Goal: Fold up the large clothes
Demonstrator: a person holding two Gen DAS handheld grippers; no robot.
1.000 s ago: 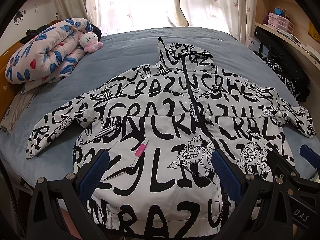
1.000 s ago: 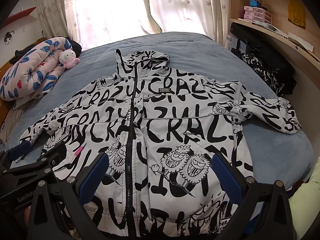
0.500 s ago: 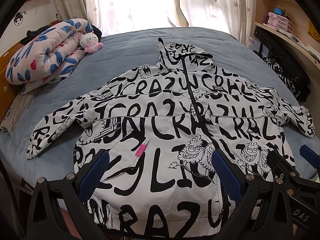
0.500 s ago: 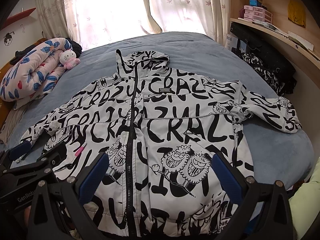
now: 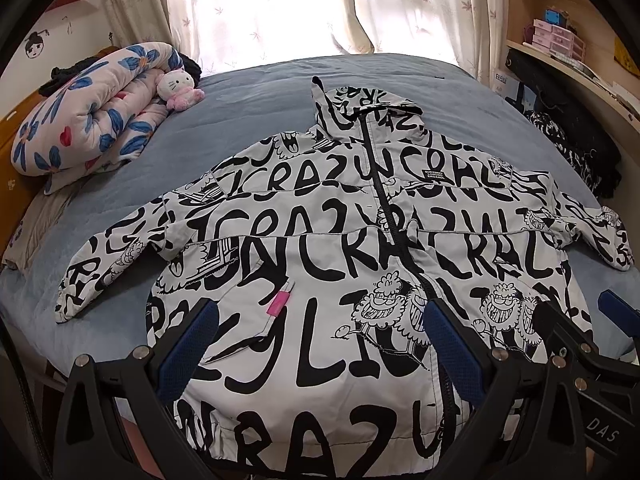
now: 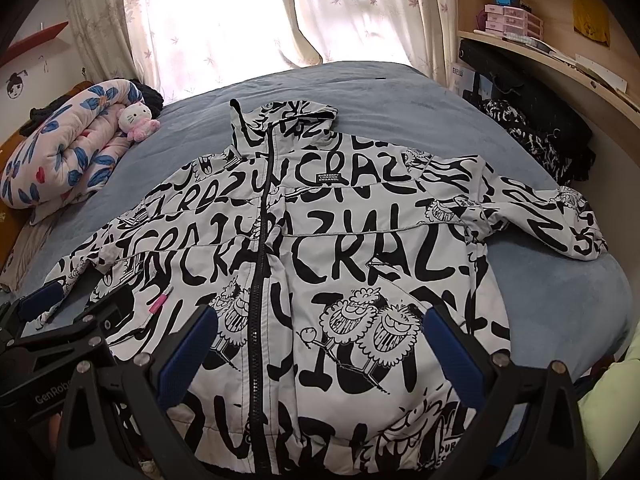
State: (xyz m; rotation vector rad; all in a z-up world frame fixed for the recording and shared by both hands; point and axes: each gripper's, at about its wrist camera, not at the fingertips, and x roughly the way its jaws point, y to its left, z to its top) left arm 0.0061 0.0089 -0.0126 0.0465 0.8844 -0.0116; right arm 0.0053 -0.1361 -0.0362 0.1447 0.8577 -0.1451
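You are holding the left gripper (image 5: 318, 344) with its jaws spread wide and gripping nothing, hovering over the lower hem region of the jacket (image 5: 344, 248), which is lying face up and zipped on the blue bed (image 5: 256, 96). Between your left jaws the pink tab (image 5: 279, 303) is sitting just ahead of the blue pads (image 5: 186, 350), and the zipper (image 5: 386, 208) is running up ahead of the right-hand pad toward the hood. Beyond your left-hand jaw one sleeve is stretching out flat across the bedcover; further ahead on that side a rolled floral quilt (image 5: 88, 116) is lying with a small plush toy (image 5: 178, 88) touching it. You are holding the right gripper (image 6: 320, 344) equally wide apart and empty, and the jacket (image 6: 360, 240) is spreading out ahead of and between its jaws, with the zipper (image 6: 262, 248) just inside the left-hand pad. Past the right-hand jaw the other sleeve is reaching toward the bed's edge, and beyond it dark clothing (image 6: 536, 136) is lying piled beneath a wooden shelf (image 6: 532, 52). The left gripper (image 6: 60, 320) is showing beside your right tool's left-hand jaw.
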